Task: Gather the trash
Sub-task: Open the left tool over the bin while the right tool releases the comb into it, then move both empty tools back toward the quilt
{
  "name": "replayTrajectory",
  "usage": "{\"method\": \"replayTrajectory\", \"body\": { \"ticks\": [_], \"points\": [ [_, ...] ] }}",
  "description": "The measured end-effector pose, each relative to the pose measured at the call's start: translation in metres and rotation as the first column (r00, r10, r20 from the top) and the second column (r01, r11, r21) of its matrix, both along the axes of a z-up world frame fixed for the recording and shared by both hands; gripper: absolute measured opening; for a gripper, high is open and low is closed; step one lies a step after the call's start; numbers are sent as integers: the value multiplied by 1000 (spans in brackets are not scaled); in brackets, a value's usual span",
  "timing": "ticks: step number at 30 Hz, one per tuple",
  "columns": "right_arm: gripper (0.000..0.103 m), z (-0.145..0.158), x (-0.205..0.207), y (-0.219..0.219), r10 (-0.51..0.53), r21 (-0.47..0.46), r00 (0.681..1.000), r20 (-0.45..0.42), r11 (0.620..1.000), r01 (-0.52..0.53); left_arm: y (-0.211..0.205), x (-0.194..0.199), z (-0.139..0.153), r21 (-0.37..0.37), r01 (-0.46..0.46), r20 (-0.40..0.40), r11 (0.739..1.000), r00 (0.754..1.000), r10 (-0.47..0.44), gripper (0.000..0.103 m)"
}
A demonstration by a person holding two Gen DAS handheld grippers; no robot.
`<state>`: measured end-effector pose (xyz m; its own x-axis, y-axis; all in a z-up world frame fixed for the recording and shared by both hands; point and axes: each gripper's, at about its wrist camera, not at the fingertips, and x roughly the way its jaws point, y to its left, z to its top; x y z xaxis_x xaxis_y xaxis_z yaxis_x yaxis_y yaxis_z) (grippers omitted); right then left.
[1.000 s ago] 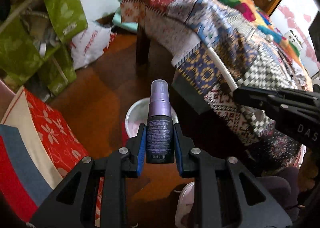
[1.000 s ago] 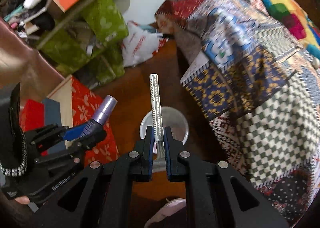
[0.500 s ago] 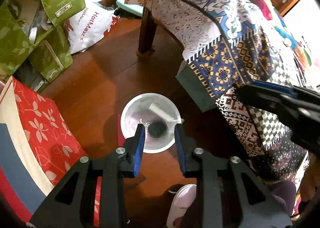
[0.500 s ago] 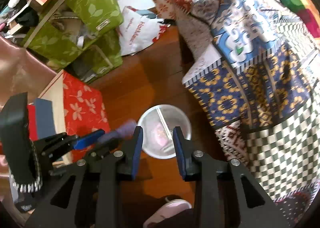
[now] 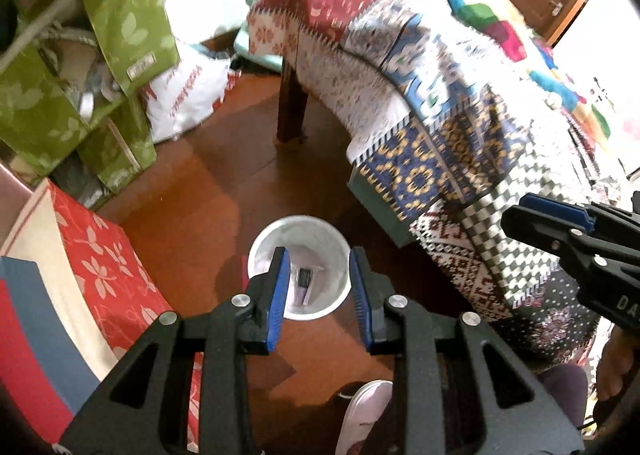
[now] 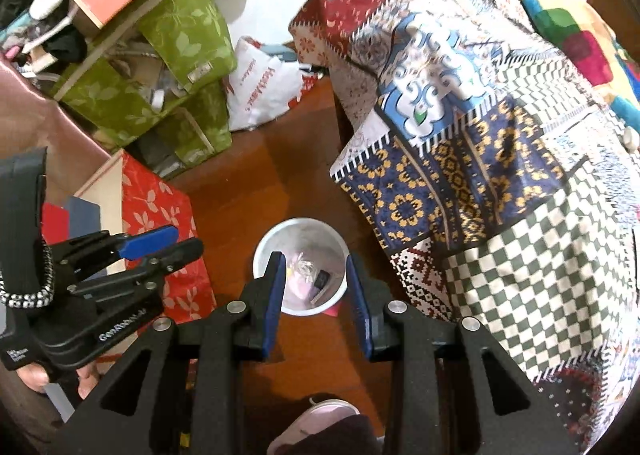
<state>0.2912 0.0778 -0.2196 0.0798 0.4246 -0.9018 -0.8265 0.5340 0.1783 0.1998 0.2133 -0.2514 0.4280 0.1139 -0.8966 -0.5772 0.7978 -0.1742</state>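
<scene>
Left gripper (image 5: pixel 318 275): jaws are being held apart after having just opened, nothing is being gripped; the bin is being framed between them from above
Right gripper (image 6: pixel 316 279): jaws likewise have just opened and are being held apart, empty, over the same bin
Trash bin (image 5: pixel 260 247): a white round bin is being seen standing on the wooden floor (image 5: pixel 192 215), at 12 o'clock of both grippers
Trash (image 5: pixel 304 281): a dark bottle-like item, possibly with a thin stick beside it, is being seen lying inside the bin
Surroundings: a patchwork quilt (image 6: pixel 480 135) is hanging at 2 o'clock, a red floral box (image 6: pixel 156 211) is sitting at 9 o'clock
</scene>
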Motion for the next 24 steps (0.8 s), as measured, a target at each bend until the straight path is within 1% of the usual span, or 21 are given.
{"method": "replayTrajectory", "body": {
  "ticks": [7,14,19,24],
  "points": [
    [28,55,-12,-32,-36,108,997,72,994,28,-25,-13,65,87,14,110,996,994,-24,30],
    [28,113,-25,-75,-82,222,980,179,974,41,-62,-20,131,183,33,215,983,974,-73,30],
    [28,146,-27,-110,-128,297,967,222,953,58,-94,-15,163,245,58,262,968,957,-124,30],
    [28,163,-23,-141,-178,339,949,259,937,83,-126,4,182,279,98,289,955,940,-181,30]
  ]
}}
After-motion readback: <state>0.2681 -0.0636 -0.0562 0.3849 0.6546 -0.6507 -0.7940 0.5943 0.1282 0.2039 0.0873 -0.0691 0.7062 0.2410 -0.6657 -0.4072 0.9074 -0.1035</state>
